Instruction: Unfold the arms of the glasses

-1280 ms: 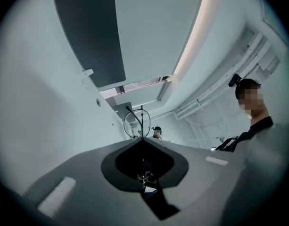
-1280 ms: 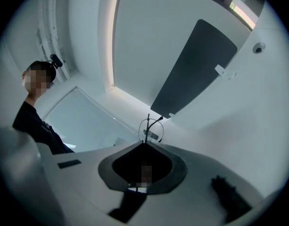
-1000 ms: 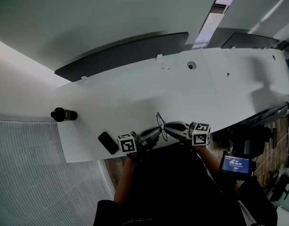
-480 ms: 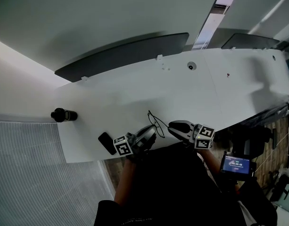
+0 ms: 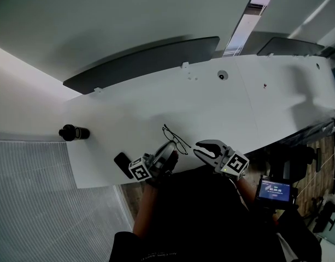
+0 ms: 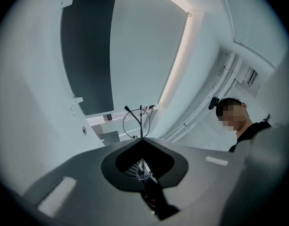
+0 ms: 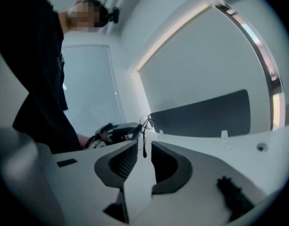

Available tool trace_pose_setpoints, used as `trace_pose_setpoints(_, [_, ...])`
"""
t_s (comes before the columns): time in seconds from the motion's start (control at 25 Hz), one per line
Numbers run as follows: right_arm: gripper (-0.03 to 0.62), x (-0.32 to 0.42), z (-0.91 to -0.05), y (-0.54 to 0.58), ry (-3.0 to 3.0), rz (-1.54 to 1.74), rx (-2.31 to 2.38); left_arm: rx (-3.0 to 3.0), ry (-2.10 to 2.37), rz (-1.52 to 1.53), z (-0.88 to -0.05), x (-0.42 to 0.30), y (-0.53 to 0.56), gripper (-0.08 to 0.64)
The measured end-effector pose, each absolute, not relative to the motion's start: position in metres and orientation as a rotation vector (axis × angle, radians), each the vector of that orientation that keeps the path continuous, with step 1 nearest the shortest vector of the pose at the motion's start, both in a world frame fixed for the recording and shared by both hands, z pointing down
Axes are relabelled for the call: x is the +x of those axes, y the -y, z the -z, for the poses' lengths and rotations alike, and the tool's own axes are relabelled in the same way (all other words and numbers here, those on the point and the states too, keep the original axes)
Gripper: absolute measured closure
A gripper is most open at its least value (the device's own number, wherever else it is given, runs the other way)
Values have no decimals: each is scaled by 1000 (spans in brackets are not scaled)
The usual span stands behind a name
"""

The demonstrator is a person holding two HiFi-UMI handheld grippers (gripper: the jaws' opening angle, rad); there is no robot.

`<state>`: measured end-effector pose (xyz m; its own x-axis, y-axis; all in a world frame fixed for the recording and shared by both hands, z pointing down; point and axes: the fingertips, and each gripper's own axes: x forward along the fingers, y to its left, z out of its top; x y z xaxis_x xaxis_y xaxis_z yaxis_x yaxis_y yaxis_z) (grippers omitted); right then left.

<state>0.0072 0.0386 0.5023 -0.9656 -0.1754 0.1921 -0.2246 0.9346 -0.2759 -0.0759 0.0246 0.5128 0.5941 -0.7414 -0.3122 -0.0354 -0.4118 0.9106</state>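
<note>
Left tongs (image 6: 142,142): closed tight on the thin wire frame of the glasses (image 6: 141,121); one round lens rim stands out just past the tips.
Right tongs (image 7: 144,147): standing fairly wide, having just been opening; the dark arm tip (image 7: 144,152) of the glasses hangs between the two pads, and neither pad presses on it.
Glasses: lifted clear of the worktop (image 5: 222,108) in the left tongs' grip, with the right tongs just to their right in the head view.
Step in hand: as I judge it, one arm is swung out and hanging free; whether the other arm is folded I cannot tell.
Doing it well: hold the left tongs steady so the frame does not turn. Back the right tongs off the hanging tip before reaching again. Take the next arm near its tip with a light pinch, swing it in an arc about its hinge, and stop where the hinge stops.
Risk: a hard squeeze or a sideways pull would likely bend wire this thin, or twist the frame in the left grip.
Black phone (image 5: 125,165): flat on the worktop, left of the glasses and nearer the person.
Black cylinder (image 5: 74,132): lying on its side, well to the left of the glasses.
</note>
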Motion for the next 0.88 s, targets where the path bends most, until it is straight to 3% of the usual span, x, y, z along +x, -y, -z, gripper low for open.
trace_pose_setpoints(0.12, [491,3,-517,-38,2845,-252,352,1832,622,899,-515,-73,-25,549])
trace_pose_setpoints(0.52, [494,-9,-523,-41,2756,-171,315,1820,618,882,-513,-70,-23,549])
trace_pose_setpoints(0.72, [551,-16,-524,-39,2737,-90,321,1838,648,861,-513,-78,-25,548])
trace_pose_setpoints(0.88, [559,-5,-527,-39,2735,-87,353,1839,627,855,-516,-68,-25,548])
